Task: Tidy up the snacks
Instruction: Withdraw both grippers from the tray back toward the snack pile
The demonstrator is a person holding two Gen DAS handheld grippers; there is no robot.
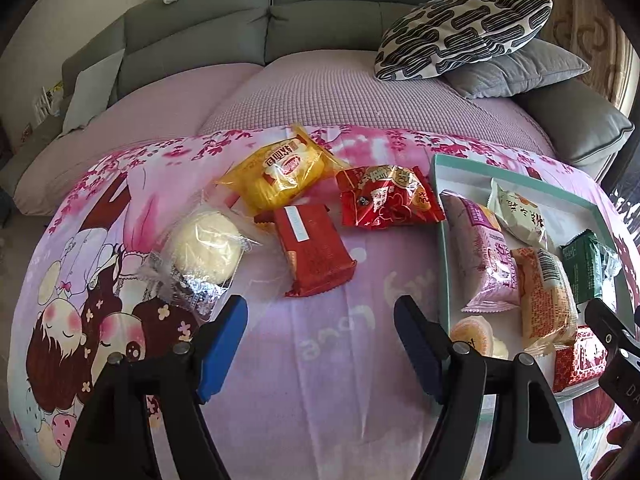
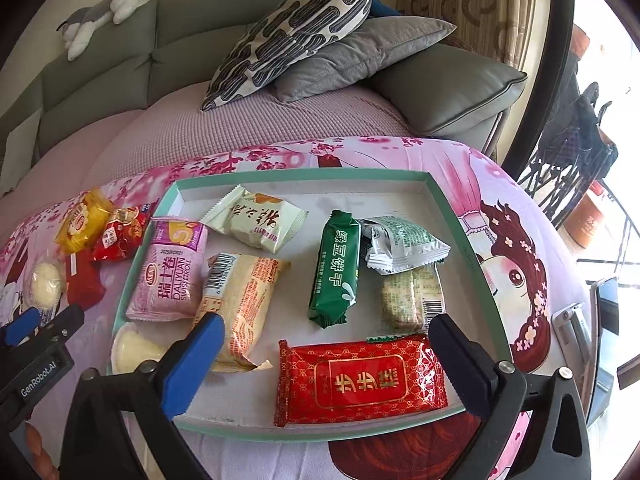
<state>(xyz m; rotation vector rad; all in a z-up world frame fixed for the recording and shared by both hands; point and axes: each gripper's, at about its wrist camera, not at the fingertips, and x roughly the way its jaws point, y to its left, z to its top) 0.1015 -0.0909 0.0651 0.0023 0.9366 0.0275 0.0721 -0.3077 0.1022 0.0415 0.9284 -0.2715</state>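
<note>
A shallow tray with a teal rim (image 2: pixel 304 174) holds several wrapped snacks: a pink Swiss roll (image 2: pixel 170 272), an orange pack (image 2: pixel 240 308), a green biscuit pack (image 2: pixel 336 268), a red pack (image 2: pixel 360 380). My right gripper (image 2: pixel 320 344) is open and empty, just above the red pack. On the cloth left of the tray (image 1: pixel 440 240) lie a yellow pack (image 1: pixel 280 172), a red crinkled pack (image 1: pixel 388 196), a red bar (image 1: pixel 312 252) and a clear-wrapped white bun (image 1: pixel 208 248). My left gripper (image 1: pixel 320 344) is open and empty, nearer than the red bar.
The table carries a pink cartoon cloth (image 1: pixel 320 360). Behind it stands a grey sofa (image 1: pixel 320 20) with a pink cover, patterned (image 1: pixel 460 32) and grey pillows, and a plush toy. A phone-like object (image 2: pixel 604 320) lies at the table's right edge.
</note>
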